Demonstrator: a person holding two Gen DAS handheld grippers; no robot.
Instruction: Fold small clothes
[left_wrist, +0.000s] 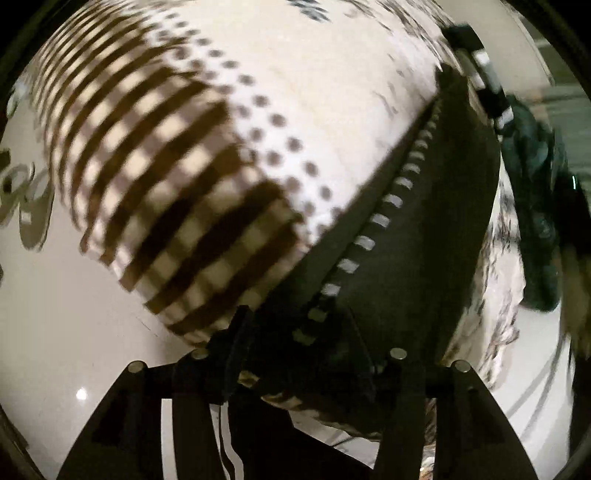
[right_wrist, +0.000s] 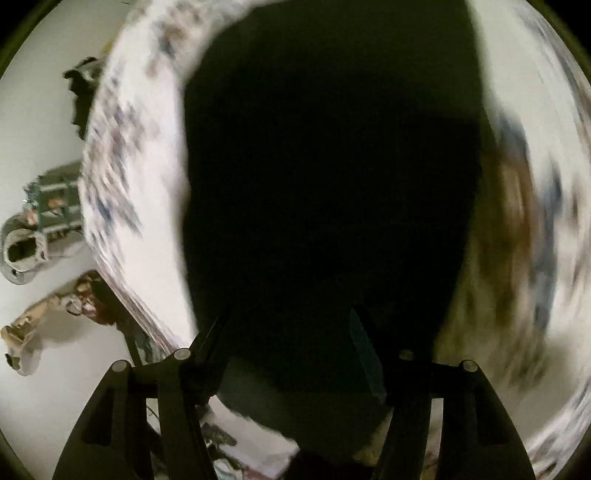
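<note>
Pinching a bunched edge of the garment (left_wrist: 280, 122), the left gripper (left_wrist: 295, 373) has its jaws nearly closed on dark trim over the white table (left_wrist: 55, 314). The right gripper (right_wrist: 291, 369) is buried in dark cloth; its opening cannot be told.

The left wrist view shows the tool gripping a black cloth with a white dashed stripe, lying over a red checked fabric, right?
Not quite: the checked fabric is brown and cream, not red. The left wrist view shows it under the black cloth gripped by the left tool.
</note>
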